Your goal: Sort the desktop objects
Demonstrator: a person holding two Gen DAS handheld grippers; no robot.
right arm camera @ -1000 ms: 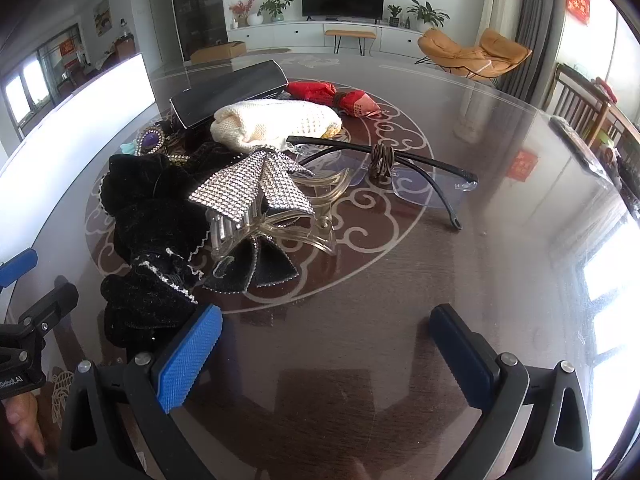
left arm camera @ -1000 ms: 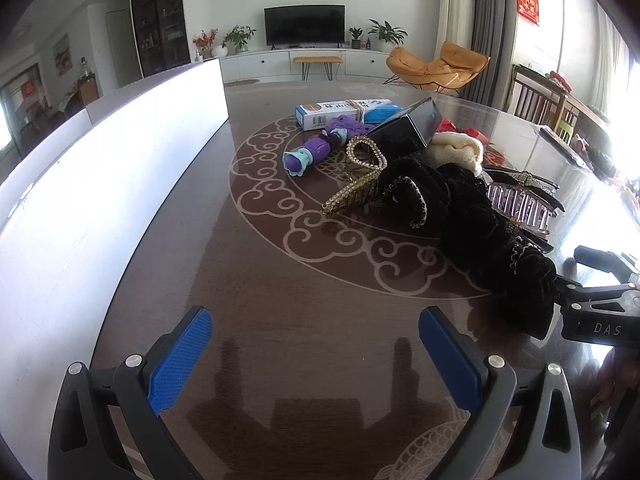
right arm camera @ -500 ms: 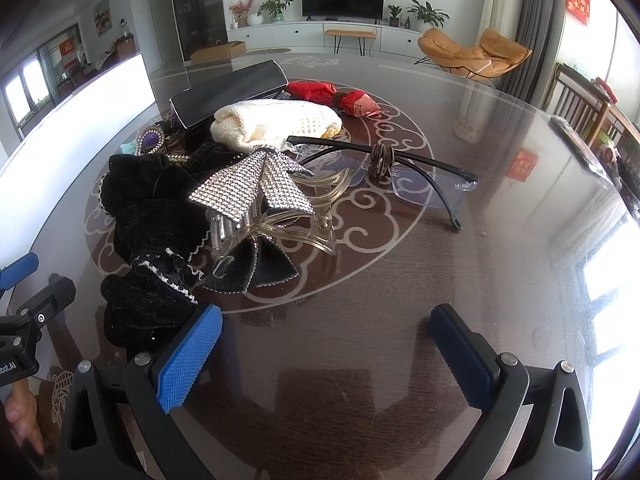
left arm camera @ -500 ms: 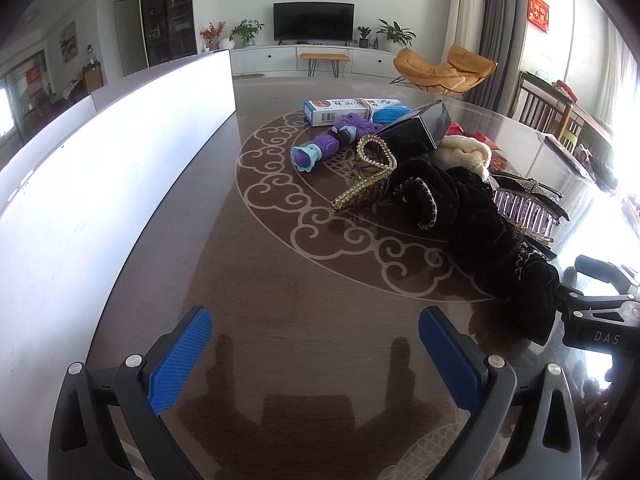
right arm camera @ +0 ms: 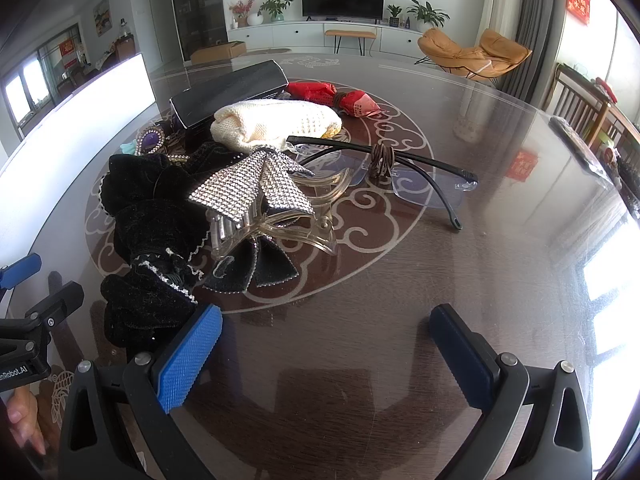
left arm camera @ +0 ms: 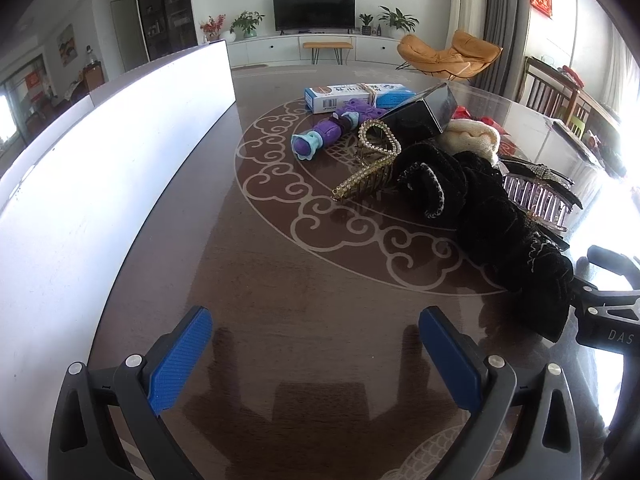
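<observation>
While the left gripper (left arm camera: 316, 354) has eased slightly toward the pile and the right gripper (right arm camera: 326, 354) stays put, both hang empty, jaws apart, over bare table (left arm camera: 280, 280), so sorting of the untouched pile (right arm camera: 224, 184) has yet to begin.

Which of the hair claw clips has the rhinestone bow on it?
The clear plastic claw clip beside the black scrunchie; the gold claw clip has only a studded rim.

Black tongs (left arm camera: 316, 354), blue ribbed pads (left arm camera: 180, 360)
</observation>
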